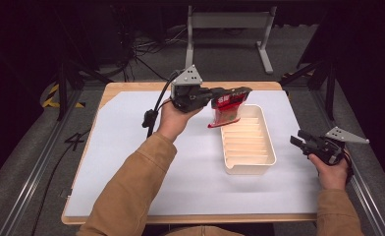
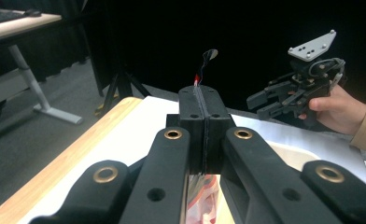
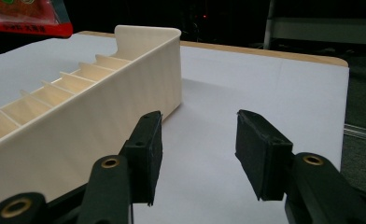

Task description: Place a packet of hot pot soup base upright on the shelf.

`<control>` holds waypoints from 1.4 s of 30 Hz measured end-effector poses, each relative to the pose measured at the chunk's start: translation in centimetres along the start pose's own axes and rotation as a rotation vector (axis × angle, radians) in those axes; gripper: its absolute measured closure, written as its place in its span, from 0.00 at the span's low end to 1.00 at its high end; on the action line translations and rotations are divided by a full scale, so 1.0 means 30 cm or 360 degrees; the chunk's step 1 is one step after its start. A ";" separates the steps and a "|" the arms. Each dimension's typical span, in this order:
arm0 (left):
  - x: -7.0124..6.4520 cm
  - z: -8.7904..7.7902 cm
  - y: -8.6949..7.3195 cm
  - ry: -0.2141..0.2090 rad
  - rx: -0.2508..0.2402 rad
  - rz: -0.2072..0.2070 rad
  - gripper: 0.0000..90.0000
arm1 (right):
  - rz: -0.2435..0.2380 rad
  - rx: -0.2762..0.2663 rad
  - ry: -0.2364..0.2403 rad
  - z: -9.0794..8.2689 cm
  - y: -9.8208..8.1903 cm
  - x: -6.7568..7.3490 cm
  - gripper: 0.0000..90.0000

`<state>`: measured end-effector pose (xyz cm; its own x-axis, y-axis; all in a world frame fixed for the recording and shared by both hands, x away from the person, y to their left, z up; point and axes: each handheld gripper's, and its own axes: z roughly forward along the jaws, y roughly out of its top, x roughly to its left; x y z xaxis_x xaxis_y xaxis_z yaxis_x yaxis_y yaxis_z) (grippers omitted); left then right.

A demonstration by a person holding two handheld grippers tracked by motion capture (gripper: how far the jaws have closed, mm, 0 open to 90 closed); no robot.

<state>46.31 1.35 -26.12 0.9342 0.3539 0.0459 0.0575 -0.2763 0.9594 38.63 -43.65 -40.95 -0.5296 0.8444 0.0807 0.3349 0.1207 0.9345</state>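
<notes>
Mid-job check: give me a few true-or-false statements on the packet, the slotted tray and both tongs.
1. The left tongs are shut on the red packet. True.
2. The packet lies flat inside the slotted tray. False: it hangs from the left tongs above the tray's far end.
3. The right tongs are open and hold nothing. True.
4. The right tongs grip the tray's wall. False: they sit apart from it, beside the tray over the white sheet.
5. Several packets already stand in the tray's slots. False: the visible slots are empty.
</notes>
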 end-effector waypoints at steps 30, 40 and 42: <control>-0.072 0.151 0.006 -0.0271 -0.0107 0.0247 1.00 | 0.0010 0.0018 -0.0006 -0.018 -0.025 -0.002 0.56; -0.083 0.191 -0.008 -0.0290 -0.0048 0.0265 1.00 | 0.0012 0.0017 -0.0008 -0.025 -0.029 -0.006 0.55; -0.083 0.199 -0.012 -0.0293 -0.0035 0.0262 1.00 | 0.0011 0.0018 -0.0009 -0.025 -0.029 -0.006 0.55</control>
<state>46.06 -4.76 -28.24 0.9788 0.1365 0.1525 -0.1066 -0.2963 0.9491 37.84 -44.32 -41.53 -0.5227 0.8483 0.0850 0.3473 0.1207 0.9300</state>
